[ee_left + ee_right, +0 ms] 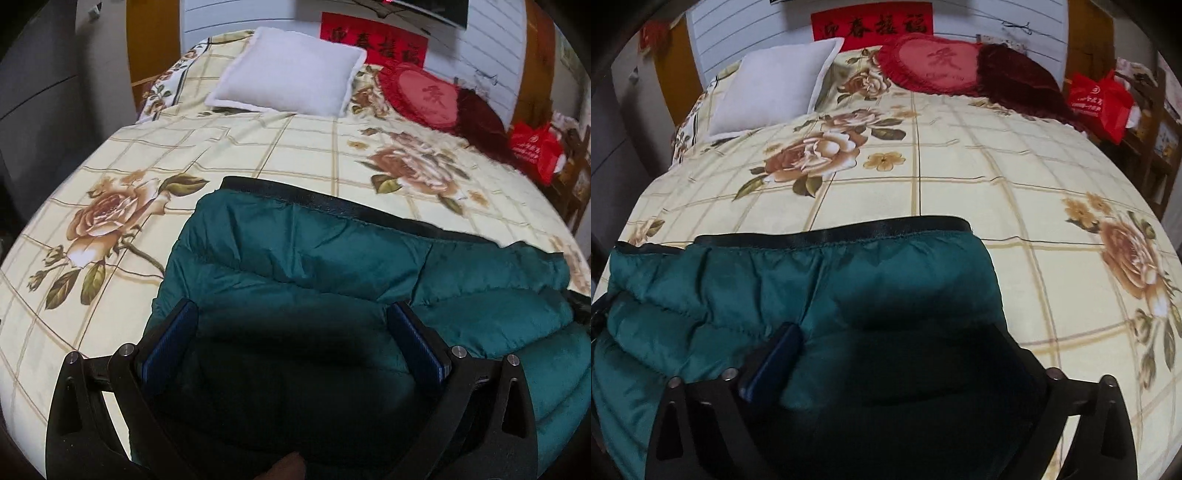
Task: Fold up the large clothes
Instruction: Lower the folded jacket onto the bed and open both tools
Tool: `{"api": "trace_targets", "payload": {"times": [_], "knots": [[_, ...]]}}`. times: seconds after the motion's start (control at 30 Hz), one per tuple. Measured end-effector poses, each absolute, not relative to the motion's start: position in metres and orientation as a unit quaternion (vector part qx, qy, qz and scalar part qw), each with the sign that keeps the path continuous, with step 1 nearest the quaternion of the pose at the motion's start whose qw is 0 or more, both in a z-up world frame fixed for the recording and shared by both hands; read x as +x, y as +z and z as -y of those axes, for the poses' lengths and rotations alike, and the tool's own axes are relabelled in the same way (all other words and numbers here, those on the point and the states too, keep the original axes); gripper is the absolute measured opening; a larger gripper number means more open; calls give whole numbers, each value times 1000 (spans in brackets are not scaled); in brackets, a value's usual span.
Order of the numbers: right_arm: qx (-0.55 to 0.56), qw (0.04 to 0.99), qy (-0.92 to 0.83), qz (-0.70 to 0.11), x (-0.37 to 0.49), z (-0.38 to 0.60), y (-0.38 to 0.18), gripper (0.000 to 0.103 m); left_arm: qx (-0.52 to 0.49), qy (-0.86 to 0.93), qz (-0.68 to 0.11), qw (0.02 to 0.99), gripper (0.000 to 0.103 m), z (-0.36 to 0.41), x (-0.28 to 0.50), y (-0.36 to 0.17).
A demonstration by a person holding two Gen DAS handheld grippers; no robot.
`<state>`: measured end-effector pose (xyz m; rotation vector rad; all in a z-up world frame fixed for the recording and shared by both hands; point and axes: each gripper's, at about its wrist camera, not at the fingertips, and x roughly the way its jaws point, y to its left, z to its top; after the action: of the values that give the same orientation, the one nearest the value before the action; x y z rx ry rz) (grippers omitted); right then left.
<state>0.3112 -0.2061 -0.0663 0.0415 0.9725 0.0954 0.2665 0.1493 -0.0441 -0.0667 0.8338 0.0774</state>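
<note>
Left wrist view: your teal quilted jacket, black-trimmed hem, lies folded and puffy on the floral bed. Left gripper and right gripper: jaws spread, pinching nothing.

A puffy quilted teal-green jacket has a black trim band along its edge. The cotton bedspread under it is cream with a tan grid and brown-pink roses. A square plain white pillow sits beside a red heart-shaped frilled cushion.
</note>
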Motion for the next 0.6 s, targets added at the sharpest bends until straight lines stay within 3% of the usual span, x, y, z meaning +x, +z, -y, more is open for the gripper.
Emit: {"api": "trace_targets", "payload": {"times": [0.6], "knots": [[28,874,43,-482,320,208,-70,103,-29,43,-427,903,103,-147,277,-51]]}}
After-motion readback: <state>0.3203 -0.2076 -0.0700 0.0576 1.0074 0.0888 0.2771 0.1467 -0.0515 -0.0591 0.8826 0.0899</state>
